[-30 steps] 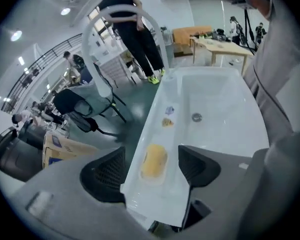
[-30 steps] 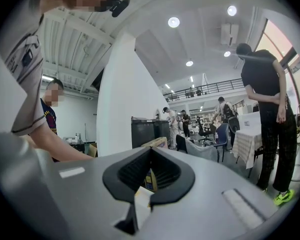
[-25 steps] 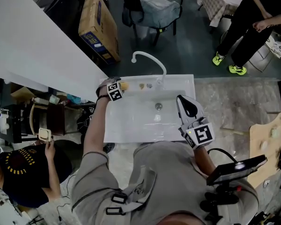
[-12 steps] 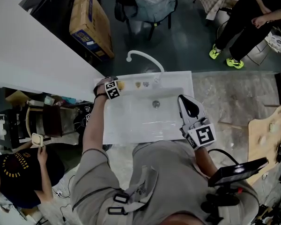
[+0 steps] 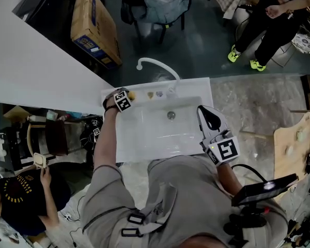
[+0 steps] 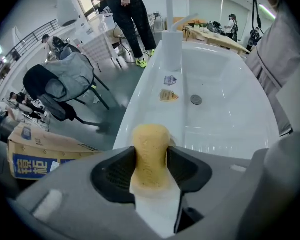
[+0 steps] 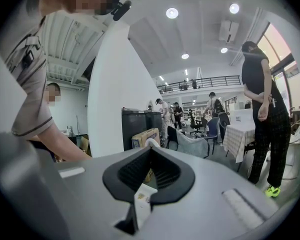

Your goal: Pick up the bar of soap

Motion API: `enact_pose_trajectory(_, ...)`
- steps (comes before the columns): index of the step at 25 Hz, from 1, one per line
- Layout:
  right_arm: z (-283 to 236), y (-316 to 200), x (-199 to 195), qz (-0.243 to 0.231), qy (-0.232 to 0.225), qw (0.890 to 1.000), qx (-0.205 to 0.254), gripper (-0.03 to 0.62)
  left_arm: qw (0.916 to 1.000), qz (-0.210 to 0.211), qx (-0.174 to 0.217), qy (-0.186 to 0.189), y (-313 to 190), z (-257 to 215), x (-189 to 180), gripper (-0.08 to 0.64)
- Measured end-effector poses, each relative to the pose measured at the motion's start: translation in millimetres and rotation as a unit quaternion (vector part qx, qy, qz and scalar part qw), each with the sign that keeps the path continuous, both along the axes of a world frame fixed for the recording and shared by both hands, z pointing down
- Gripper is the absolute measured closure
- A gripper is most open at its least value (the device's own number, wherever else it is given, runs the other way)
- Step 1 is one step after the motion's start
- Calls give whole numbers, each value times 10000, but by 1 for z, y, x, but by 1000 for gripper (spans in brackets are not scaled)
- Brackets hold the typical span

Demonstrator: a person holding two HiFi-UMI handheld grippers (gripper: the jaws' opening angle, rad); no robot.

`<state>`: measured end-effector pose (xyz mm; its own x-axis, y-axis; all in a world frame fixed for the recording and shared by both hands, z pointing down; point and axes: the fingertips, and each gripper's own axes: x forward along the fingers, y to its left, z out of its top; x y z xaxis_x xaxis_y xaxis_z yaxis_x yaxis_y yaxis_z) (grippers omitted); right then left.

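The soap (image 6: 150, 151), a yellowish bar, is sitting at the far left corner of the sink (image 5: 155, 136), on the back ledge, left of the faucet (image 5: 156, 66). The left gripper (image 5: 128, 95) is reaching over that corner and its jaws are closing on the soap. The bar is standing between the two dark pads, which are touching it on both sides, and its rounded end is sticking out beyond them. The right gripper (image 5: 207, 115) is hovering over the sink's right edge, well apart from the soap, with its jaws clenched together on nothing. Two small stickers (image 6: 169, 95) are showing on the ledge between soap and faucet.
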<state>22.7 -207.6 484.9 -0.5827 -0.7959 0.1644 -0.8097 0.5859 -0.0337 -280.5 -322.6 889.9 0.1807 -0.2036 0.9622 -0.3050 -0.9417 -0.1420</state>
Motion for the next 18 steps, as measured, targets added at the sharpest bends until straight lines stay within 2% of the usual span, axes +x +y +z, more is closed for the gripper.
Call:
enact_pose_trajectory(6,0,-2,-4,-26,39,10000,-27,591,9986,-355,58,394,1,-1,4,383)
enact_pose_trajectory(12,-2,-4,-9,-30,138,9998,-160,591,9925,-770,107,942,6,-8,10,385)
enact_pose_trajectory(15,0,-1,-14,-205,87,9997,-65,591,9861,-1005,262,1301,8,-18,17,387)
enact_pose_trajectory(18,1,-1,-20,-292,71,9995,-104,591,9727,-1367,437,1824,8,-31,22,388)
